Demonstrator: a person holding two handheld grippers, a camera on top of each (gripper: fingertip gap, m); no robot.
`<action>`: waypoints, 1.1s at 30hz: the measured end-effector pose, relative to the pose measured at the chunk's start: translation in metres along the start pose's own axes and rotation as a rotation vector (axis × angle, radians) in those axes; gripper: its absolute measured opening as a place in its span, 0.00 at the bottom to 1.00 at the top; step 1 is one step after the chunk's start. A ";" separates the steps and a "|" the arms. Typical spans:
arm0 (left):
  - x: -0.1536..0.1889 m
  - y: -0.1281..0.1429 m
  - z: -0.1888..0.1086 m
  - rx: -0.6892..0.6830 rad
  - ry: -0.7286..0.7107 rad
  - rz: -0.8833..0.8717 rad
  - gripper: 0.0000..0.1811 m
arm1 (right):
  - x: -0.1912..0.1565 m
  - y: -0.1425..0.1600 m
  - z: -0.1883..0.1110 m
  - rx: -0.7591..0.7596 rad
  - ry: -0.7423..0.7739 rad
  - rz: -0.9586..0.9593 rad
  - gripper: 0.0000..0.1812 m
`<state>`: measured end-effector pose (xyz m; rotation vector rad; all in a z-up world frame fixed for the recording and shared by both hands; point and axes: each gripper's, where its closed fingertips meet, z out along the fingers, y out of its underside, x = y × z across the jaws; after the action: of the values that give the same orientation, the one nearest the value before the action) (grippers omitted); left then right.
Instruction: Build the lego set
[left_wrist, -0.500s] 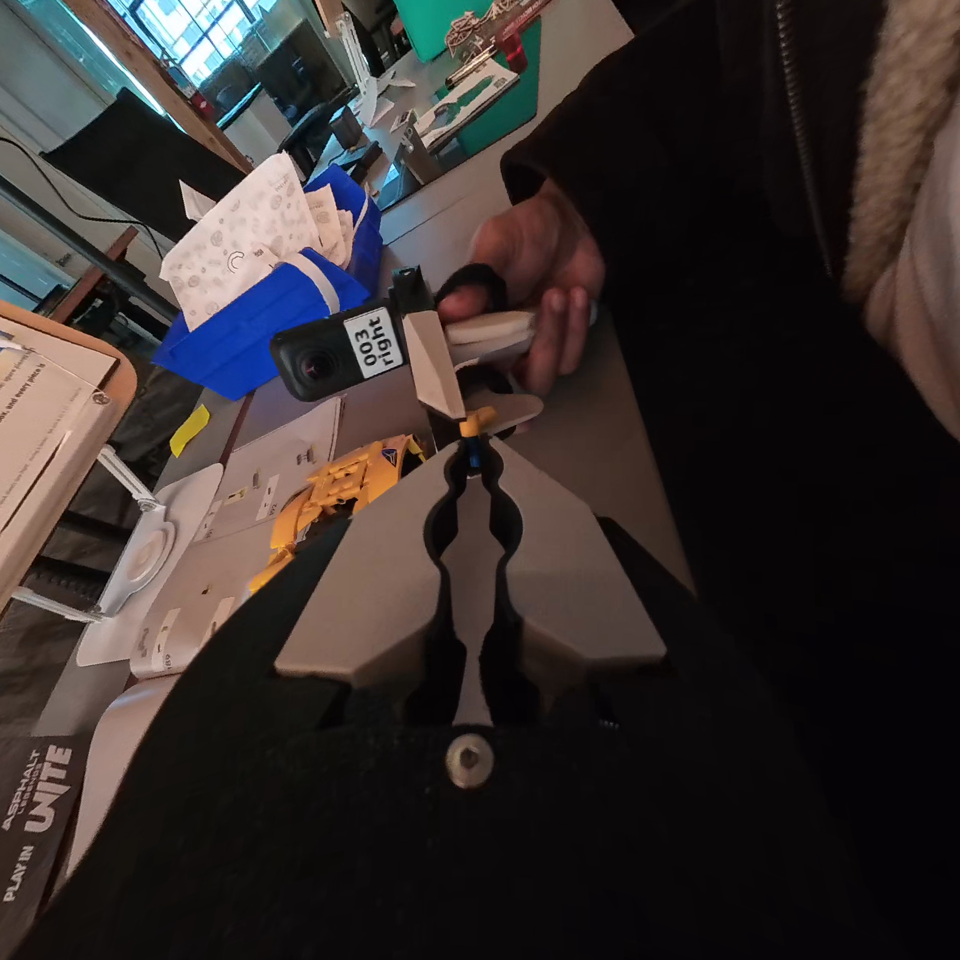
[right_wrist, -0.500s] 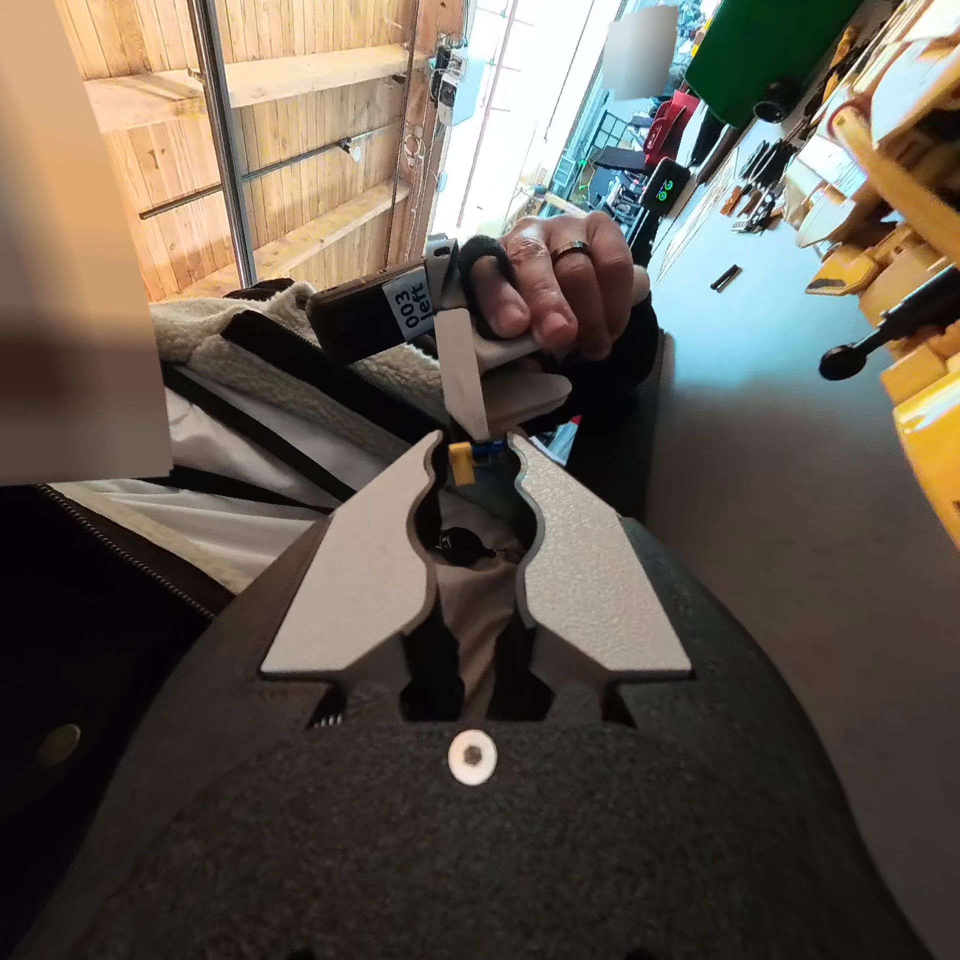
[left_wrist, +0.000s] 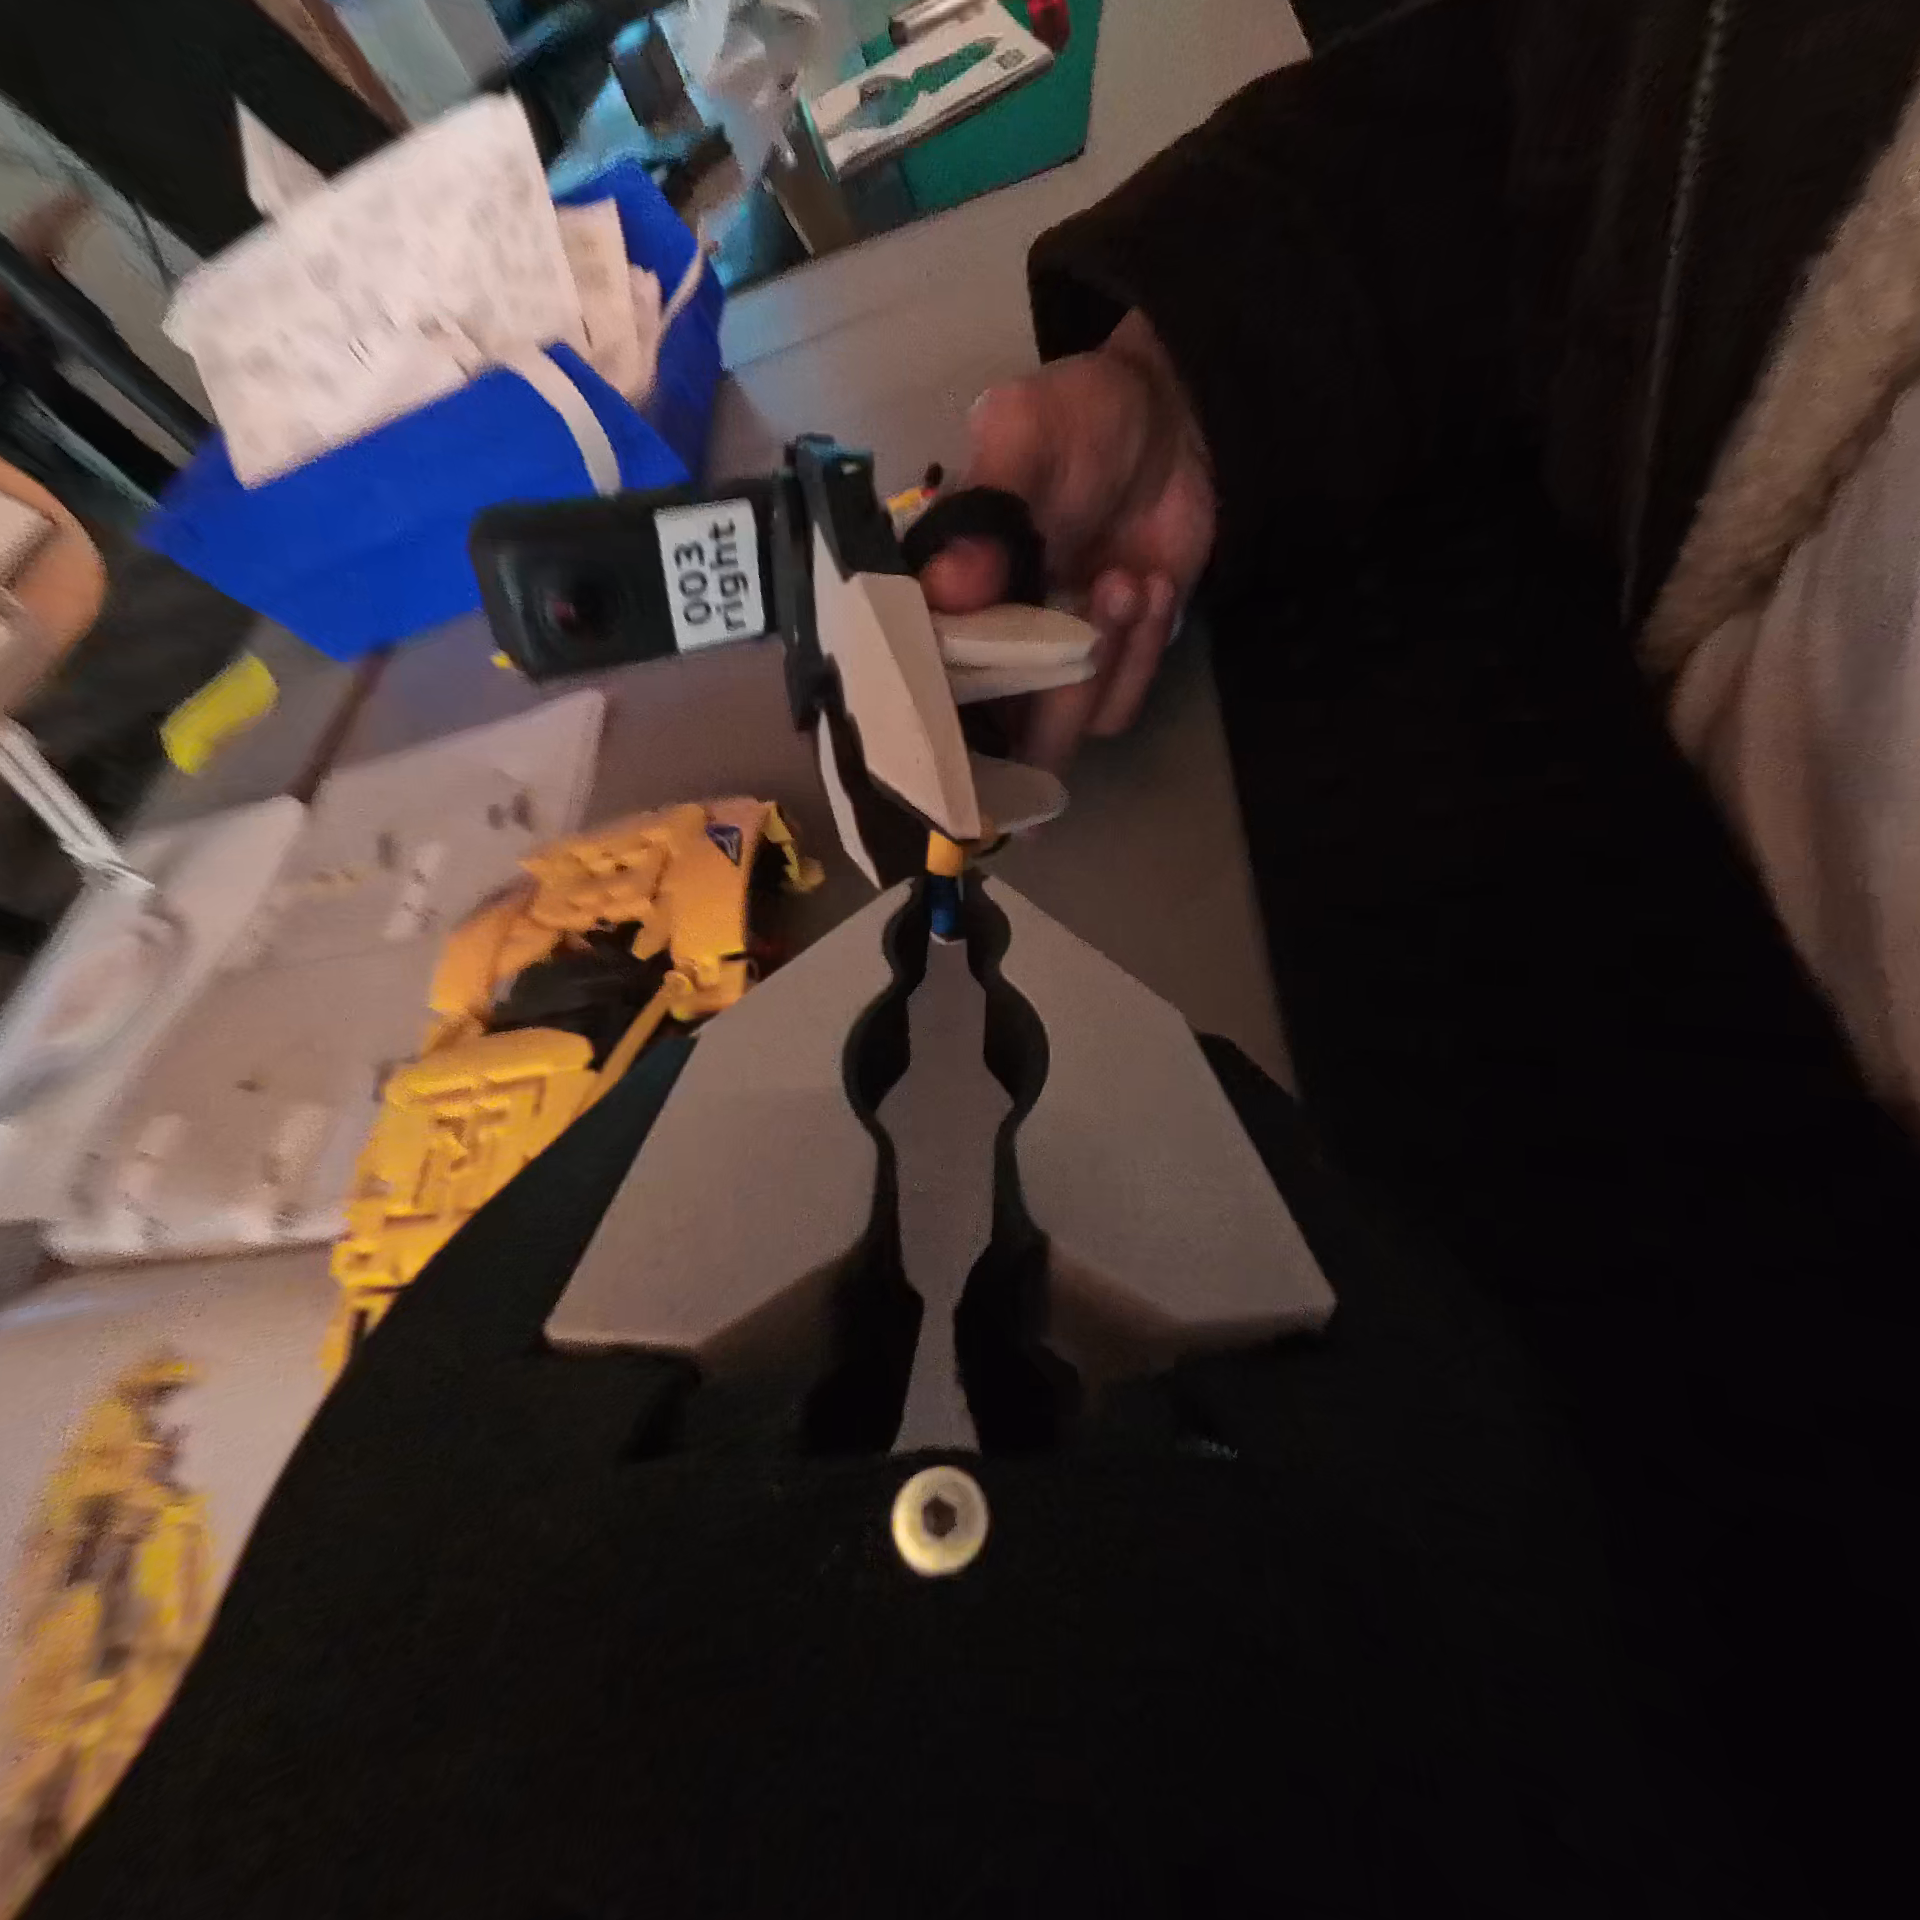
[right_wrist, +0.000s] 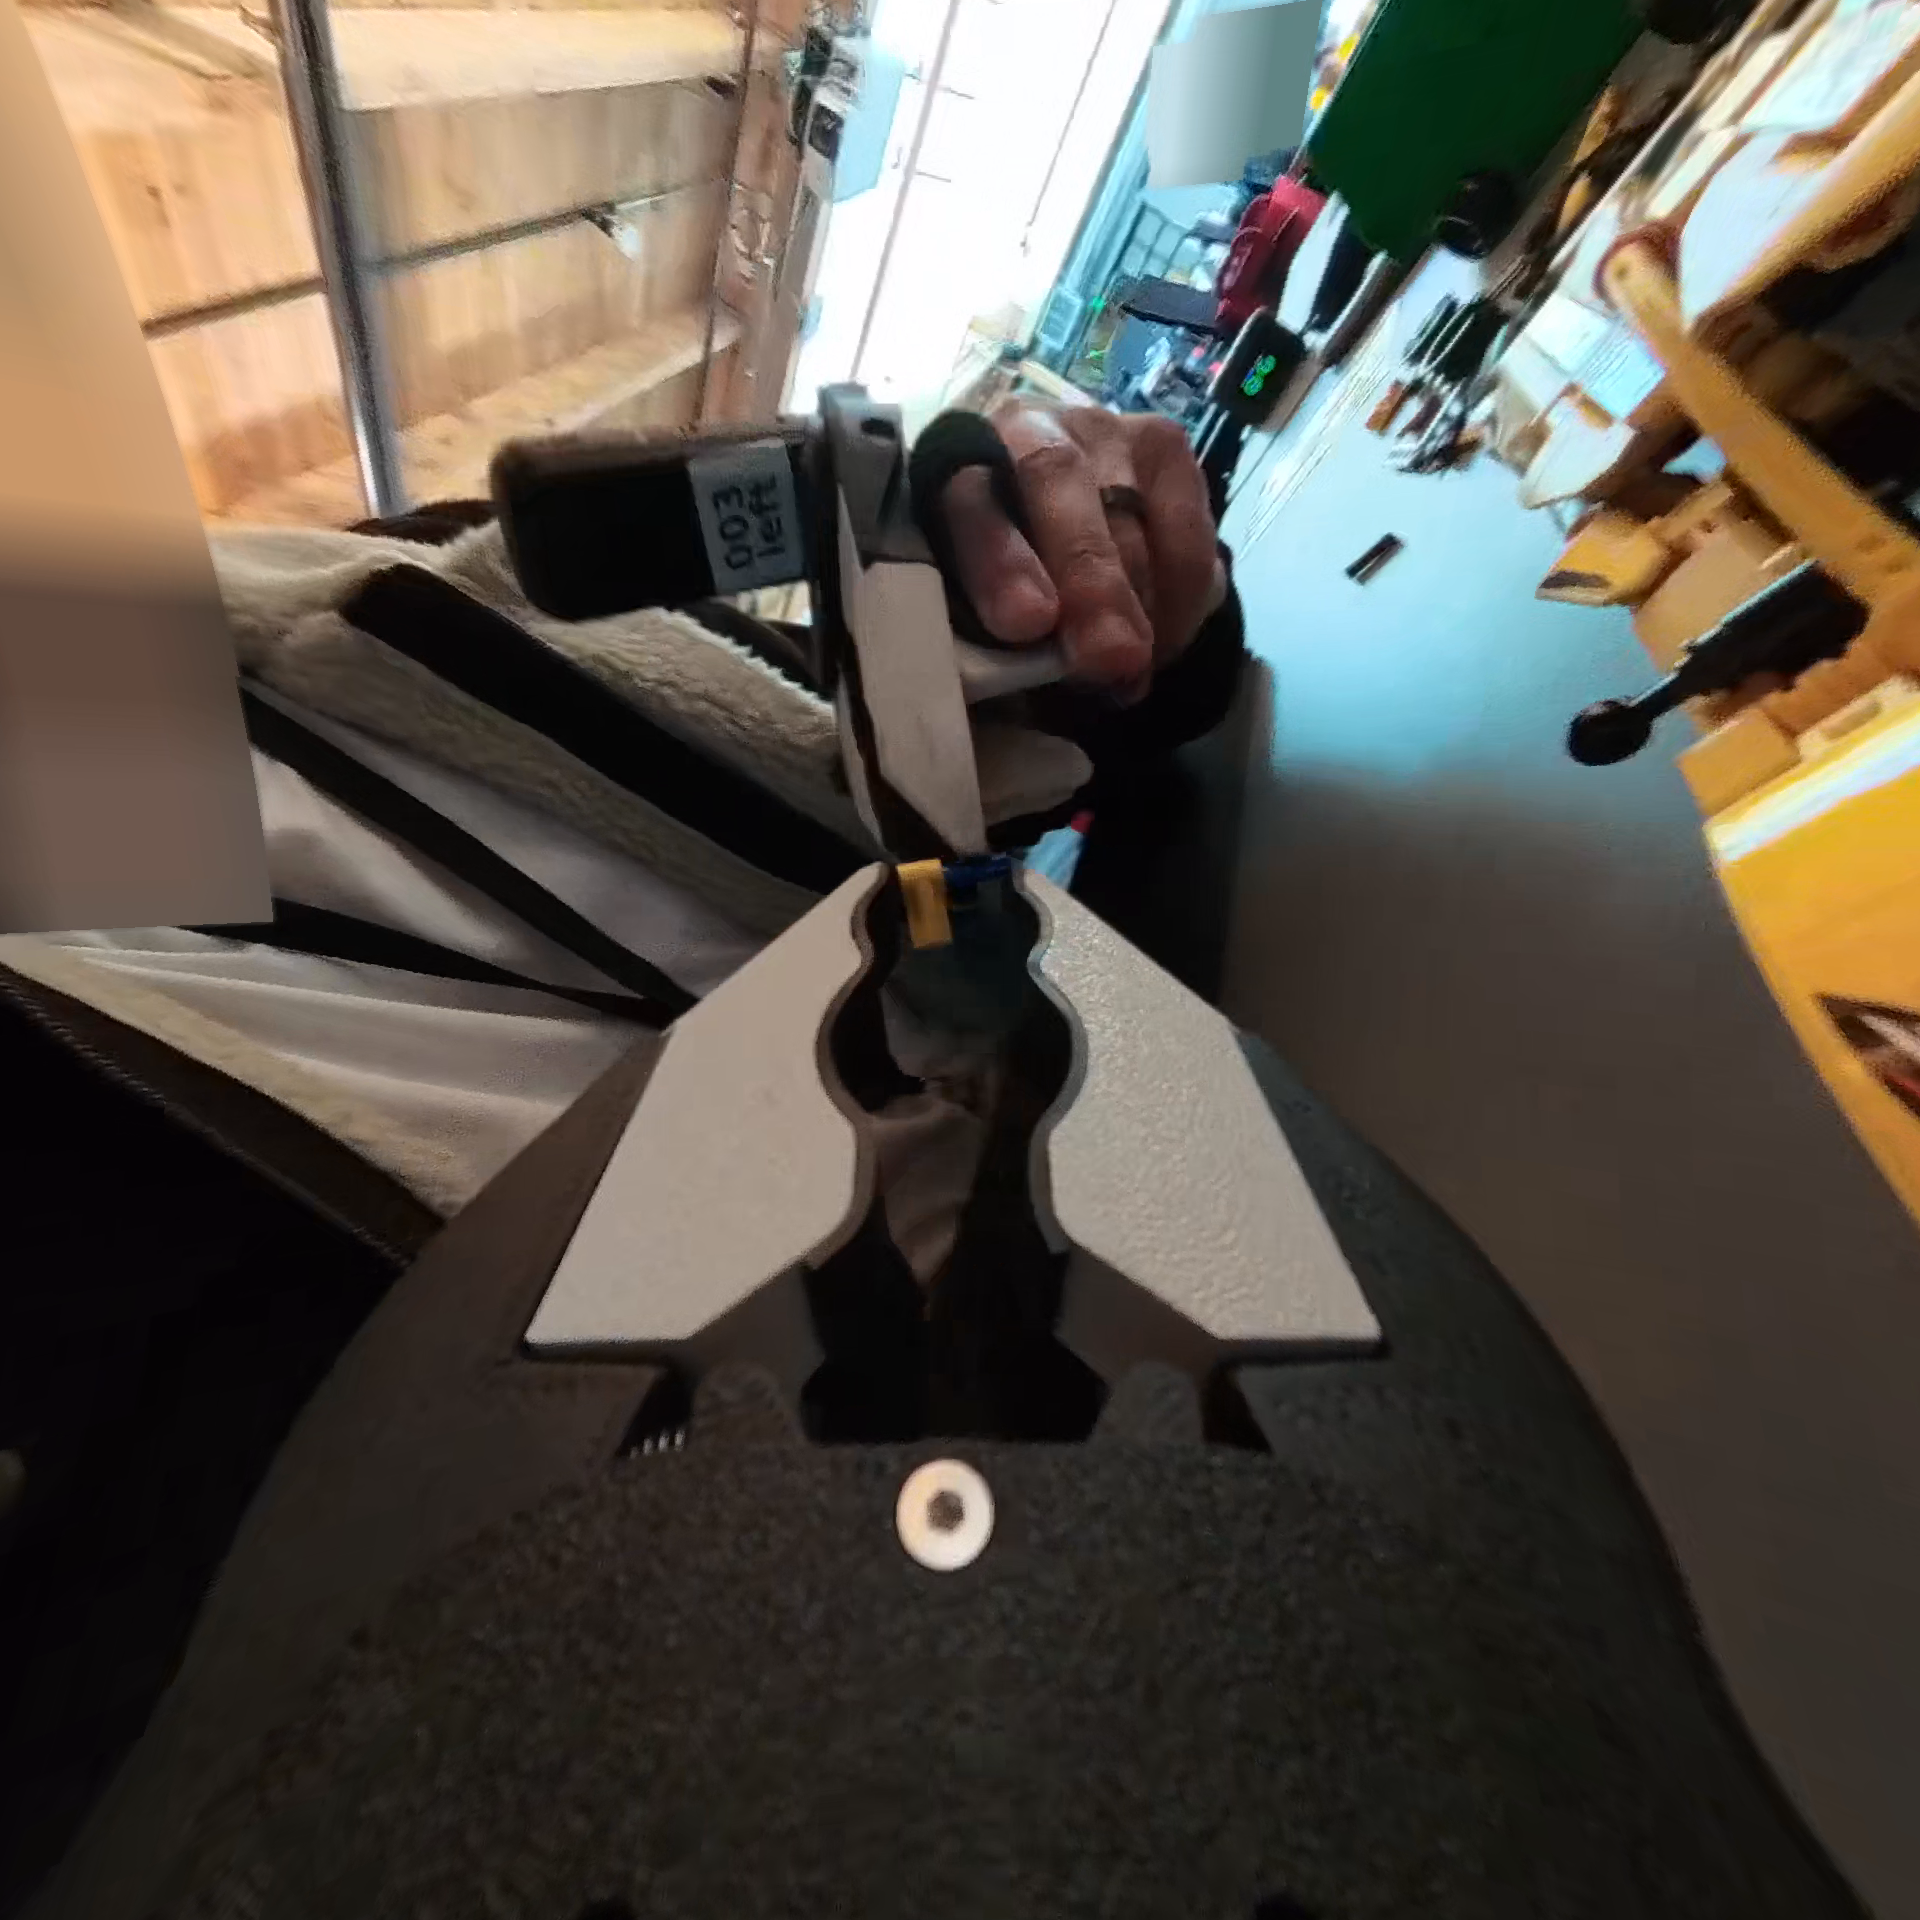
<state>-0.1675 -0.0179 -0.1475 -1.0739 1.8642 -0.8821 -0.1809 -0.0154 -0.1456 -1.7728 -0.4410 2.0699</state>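
The lego car (left_wrist: 540, 1049) is set on the desk (left_wrist: 1132, 904), left of the left gripper (left_wrist: 940, 914). Behind it a bin (left_wrist: 416, 540) is placed, instruction sheets (left_wrist: 343, 935) beside it.

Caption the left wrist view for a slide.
Both grippers meet tip to tip on a small yellow-and-blue piece above the yellow car.

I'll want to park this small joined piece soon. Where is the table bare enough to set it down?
The grey table is bare between the yellow lego car and the person's dark sleeve. Another free strip runs behind the right gripper, beside the blue bin. Left of the car is crowded with instruction sheets and loose yellow pieces.
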 end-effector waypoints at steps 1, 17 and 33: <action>-0.003 -0.002 -0.002 0.022 0.005 -0.047 0.05 | 0.001 -0.002 -0.001 0.012 0.023 -0.032 0.10; -0.057 0.025 -0.006 0.229 0.028 -0.993 0.10 | 0.032 -0.039 -0.030 -0.184 1.002 -1.088 0.04; -0.046 0.008 0.009 0.325 0.179 -1.160 0.04 | 0.027 -0.045 -0.024 -0.230 1.185 -1.450 0.06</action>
<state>-0.1476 0.0253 -0.1454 -1.9047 1.0200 -1.8784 -0.1573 0.0370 -0.1517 -1.5511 -1.0740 -0.0502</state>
